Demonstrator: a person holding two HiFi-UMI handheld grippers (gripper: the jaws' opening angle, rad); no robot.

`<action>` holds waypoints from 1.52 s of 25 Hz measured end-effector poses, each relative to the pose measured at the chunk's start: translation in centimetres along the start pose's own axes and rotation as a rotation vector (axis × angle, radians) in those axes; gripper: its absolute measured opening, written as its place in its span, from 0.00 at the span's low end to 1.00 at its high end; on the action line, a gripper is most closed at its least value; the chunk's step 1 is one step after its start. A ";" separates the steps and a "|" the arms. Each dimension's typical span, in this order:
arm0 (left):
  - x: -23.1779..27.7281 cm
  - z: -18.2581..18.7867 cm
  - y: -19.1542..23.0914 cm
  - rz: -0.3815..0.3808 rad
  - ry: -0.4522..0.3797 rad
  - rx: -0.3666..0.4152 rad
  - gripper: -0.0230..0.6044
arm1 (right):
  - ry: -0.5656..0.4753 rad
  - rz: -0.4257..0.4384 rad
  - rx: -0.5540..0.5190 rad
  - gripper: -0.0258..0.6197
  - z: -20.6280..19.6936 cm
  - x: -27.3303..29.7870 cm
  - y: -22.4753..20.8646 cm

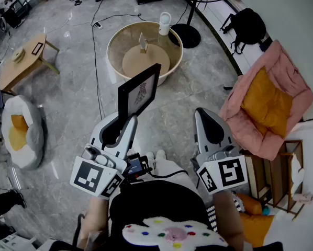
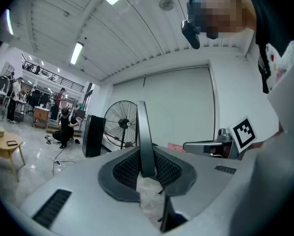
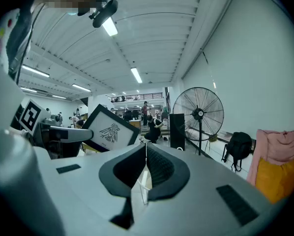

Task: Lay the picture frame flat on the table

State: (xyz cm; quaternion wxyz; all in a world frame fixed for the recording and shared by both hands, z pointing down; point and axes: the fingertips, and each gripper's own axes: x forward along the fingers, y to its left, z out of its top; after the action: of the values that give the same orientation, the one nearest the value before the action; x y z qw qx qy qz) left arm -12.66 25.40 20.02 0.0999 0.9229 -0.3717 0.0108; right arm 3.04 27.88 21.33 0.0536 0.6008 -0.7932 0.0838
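Left claw (image 1: 126, 122) clamps picture frame (image 1: 140, 92) by its bottom edge, upright for carrying; right claw (image 1: 202, 114) closed, empty; round worktop (image 1: 152, 61) probably the destination.

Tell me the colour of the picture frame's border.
Black. The picture frame shows it best in the right gripper view.

Count on inspection: picture frame (image 1: 139, 93), one. Grippers, two: left gripper (image 1: 129, 120), right gripper (image 1: 200, 114). Standing fan (image 1: 187, 35), one. Black backpack (image 1: 246, 26), one. Pink armchair (image 1: 282, 77), one. Round surface (image 1: 151, 61), one.
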 end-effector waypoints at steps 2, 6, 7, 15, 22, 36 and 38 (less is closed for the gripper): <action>0.0 0.0 0.0 -0.001 0.000 0.001 0.15 | 0.000 0.000 -0.001 0.09 0.0 0.0 0.0; 0.0 0.1 0.0 -0.005 0.000 0.003 0.15 | 0.001 -0.002 -0.003 0.09 0.1 0.0 0.1; 0.0 0.1 0.0 -0.006 0.000 0.003 0.15 | 0.001 -0.003 -0.004 0.09 0.1 0.0 0.1; 0.0 0.1 0.2 -0.018 -0.008 -0.001 0.15 | 0.004 -0.017 -0.035 0.09 0.1 0.0 0.3; -0.1 0.3 0.7 -0.030 -0.017 -0.004 0.15 | -0.015 -0.029 -0.043 0.09 0.5 0.2 1.0; -0.3 1.4 3.4 -0.063 -0.042 0.013 0.15 | -0.032 -0.061 -0.054 0.09 1.0 1.6 3.0; 0.0 1.7 3.7 -0.064 -0.047 0.017 0.15 | -0.037 -0.064 -0.058 0.09 1.2 2.0 2.7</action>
State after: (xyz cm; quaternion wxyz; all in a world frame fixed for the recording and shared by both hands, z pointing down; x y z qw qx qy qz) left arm -15.23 22.46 19.00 0.0834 0.9351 -0.3442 -0.0111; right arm -0.06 26.49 20.32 0.0589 0.6255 -0.7765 0.0480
